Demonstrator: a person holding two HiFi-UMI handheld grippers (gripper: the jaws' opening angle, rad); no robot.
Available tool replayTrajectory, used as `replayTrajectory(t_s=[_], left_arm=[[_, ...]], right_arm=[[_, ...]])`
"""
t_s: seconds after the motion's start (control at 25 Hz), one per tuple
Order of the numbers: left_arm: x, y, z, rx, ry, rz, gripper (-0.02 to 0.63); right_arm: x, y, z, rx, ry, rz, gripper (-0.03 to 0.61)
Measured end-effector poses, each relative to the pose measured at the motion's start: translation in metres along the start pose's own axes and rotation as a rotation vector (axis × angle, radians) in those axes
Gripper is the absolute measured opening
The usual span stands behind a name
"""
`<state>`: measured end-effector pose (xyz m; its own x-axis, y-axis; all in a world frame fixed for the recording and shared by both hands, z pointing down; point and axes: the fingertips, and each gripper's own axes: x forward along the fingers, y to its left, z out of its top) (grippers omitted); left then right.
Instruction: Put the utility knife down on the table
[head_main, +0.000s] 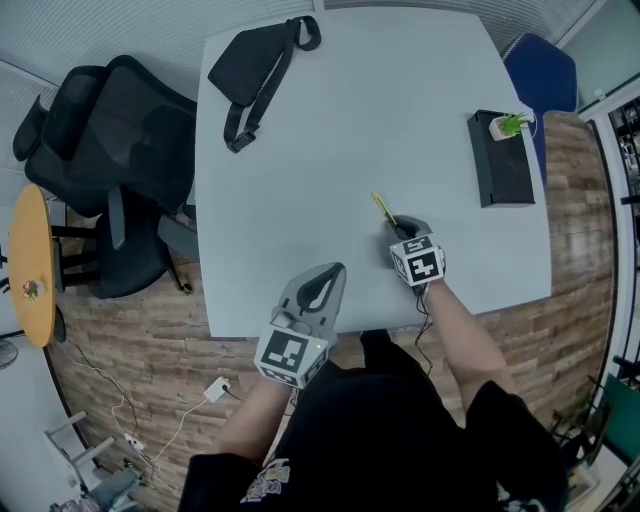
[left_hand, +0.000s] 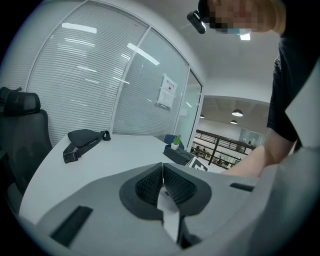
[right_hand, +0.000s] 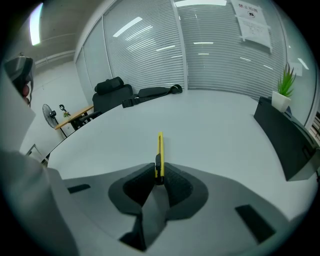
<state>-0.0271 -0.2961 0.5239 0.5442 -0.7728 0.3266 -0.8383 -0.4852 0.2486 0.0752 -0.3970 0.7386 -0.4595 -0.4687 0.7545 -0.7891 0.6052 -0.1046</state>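
Note:
A slim yellow utility knife with a black slider sticks forward out of my right gripper, whose jaws are shut on its rear end. From the head view the utility knife points toward the far left over the pale table, with the right gripper just behind it near the front edge. Whether the knife touches the tabletop I cannot tell. My left gripper hovers at the table's front edge. Its jaws are pressed together with nothing between them.
A black sling bag lies at the table's far left. A black box with a small potted plant stands at the right. A black office chair sits left of the table, a blue chair behind it at the right.

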Motion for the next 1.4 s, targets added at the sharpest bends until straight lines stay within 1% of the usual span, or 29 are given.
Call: replayTrajectory(t_s=[0.32, 0.48, 0.6, 0.72, 0.96, 1.12, 1.16, 1.28, 1.4], left_arm=[[-0.005, 0.0, 0.003, 0.008, -0.002, -0.009, 0.006], [-0.011, 0.0, 0.004, 0.016, -0.007, -0.013, 0.006], [-0.016, -0.002, 0.006, 0.023, -0.013, -0.02, 0.006], [-0.022, -0.006, 0.009, 0.035, -0.025, -0.034, 0.006], [-0.039, -0.016, 0.015, 0.06, -0.048, -0.073, 0.006], [-0.054, -0.02, 0.021, 0.073, -0.072, -0.1, 0.006], [-0.058, -0.02, 0.023, 0.076, -0.079, -0.106, 0.006], [-0.072, -0.022, 0.028, 0.085, -0.1, -0.123, 0.006], [-0.084, -0.023, 0.035, 0.103, -0.121, -0.149, 0.006]], right_arm=[[0.0, 0.001, 0.0, 0.022, -0.001, 0.006, 0.085], [-0.005, 0.001, 0.005, 0.022, -0.022, -0.004, 0.107], [-0.016, 0.003, 0.013, 0.014, -0.055, -0.021, 0.106], [-0.035, 0.009, 0.029, 0.009, -0.114, -0.032, 0.098], [-0.089, 0.03, 0.068, 0.018, -0.271, -0.038, 0.075], [-0.13, 0.051, 0.092, 0.014, -0.37, -0.048, 0.025], [-0.14, 0.057, 0.097, 0.007, -0.392, -0.051, 0.004], [-0.171, 0.077, 0.11, -0.012, -0.457, -0.05, 0.003], [-0.202, 0.102, 0.126, 0.0, -0.545, -0.011, 0.003]])
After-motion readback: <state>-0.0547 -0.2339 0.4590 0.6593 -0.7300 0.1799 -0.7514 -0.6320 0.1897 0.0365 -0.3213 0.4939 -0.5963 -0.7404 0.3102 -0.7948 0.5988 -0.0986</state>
